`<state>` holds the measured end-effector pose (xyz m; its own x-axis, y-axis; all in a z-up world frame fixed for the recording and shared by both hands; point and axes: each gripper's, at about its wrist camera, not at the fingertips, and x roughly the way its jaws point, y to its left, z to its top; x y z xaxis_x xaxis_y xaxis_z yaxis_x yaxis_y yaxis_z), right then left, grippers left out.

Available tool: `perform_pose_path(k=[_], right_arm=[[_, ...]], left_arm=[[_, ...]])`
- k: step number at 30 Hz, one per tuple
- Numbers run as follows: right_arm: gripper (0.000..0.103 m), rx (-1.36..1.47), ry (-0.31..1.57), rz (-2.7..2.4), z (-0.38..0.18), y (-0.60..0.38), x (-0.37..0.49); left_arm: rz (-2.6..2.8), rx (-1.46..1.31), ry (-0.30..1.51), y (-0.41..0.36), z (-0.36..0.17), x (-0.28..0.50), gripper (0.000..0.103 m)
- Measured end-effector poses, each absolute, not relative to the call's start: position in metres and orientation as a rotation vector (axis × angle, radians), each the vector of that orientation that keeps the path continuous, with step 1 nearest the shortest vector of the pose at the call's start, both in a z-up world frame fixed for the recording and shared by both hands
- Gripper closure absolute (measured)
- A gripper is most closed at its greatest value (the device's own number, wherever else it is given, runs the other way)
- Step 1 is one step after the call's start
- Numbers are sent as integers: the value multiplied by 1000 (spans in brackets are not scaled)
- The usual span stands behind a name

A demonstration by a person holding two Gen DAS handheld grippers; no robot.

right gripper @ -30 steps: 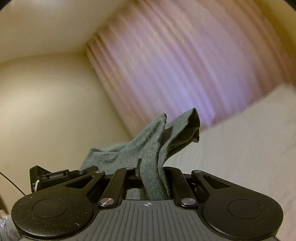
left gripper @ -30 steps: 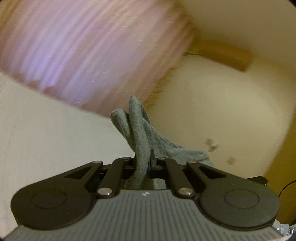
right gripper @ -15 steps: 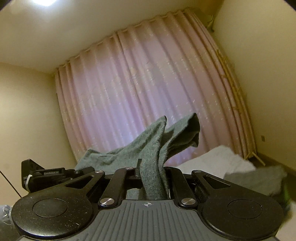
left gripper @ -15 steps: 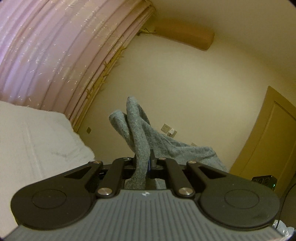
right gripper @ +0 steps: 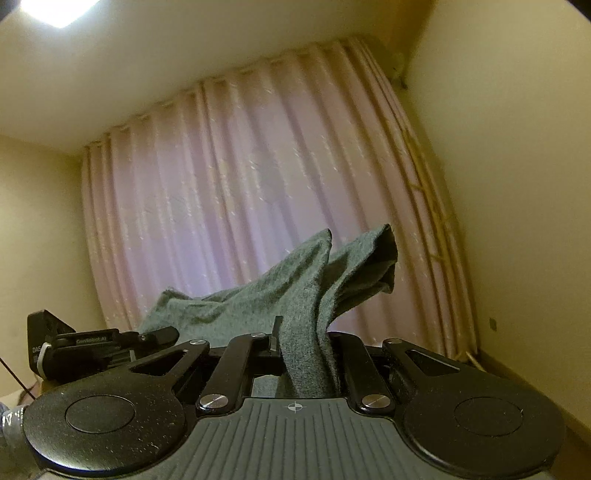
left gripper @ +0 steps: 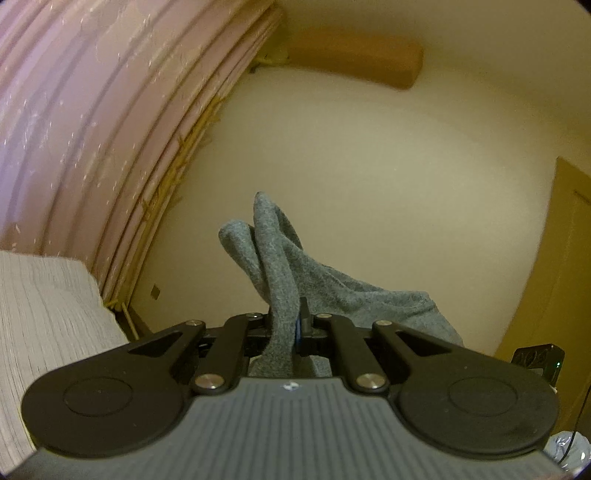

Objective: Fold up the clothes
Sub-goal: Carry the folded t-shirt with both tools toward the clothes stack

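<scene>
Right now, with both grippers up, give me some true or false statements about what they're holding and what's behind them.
1. The left gripper is shut on the grey garment. True.
2. The right gripper is open and holds nothing. False: it is shut on the grey garment too.
3. A pink curtain hangs behind the right gripper. True.
4. The garment is bright red. False: it is grey.
5. The ceiling light is off. False: it glows.

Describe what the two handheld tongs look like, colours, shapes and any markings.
Both look alike: the left tongs and right tongs have a grey ribbed body, two round black side discs, black linkage bars with silver screw heads, and a small crosshair mark at the centre front. In the right wrist view, lettering on the left tongs' side is too small to read. No hand or sleeve shows.
</scene>
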<state>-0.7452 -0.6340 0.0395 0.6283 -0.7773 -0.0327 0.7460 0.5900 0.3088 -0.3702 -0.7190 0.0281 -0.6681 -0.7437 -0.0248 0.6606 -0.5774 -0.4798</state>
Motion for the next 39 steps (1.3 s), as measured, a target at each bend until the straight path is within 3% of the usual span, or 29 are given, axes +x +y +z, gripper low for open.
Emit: perform_pose_path(k=[14,30,33,34,36,39], right_arm=[[96,649,-23,-918,-100,-744,-806],[96,702,195,-1072,-155,-853,-779],[96,703,252,-1133,-165,-862,-775],[95,704,271,-1153,-168,-865,-774],[82,704,309,-1194,-174,-870,-771],[45,698,368,-1278,-180,-878,-768]], left_arm=[[-2110,27,790,-819,-85,-394,99],[-1996,282,774,-916,-161,-430,99],[-1939,381,762,-928,-176,-438,95],[-1909,423,752,-931,-179,-441,87],[-1843,489,722,-937,-186,-444,81],[-1787,498,679,-942,-182,-437,81]])
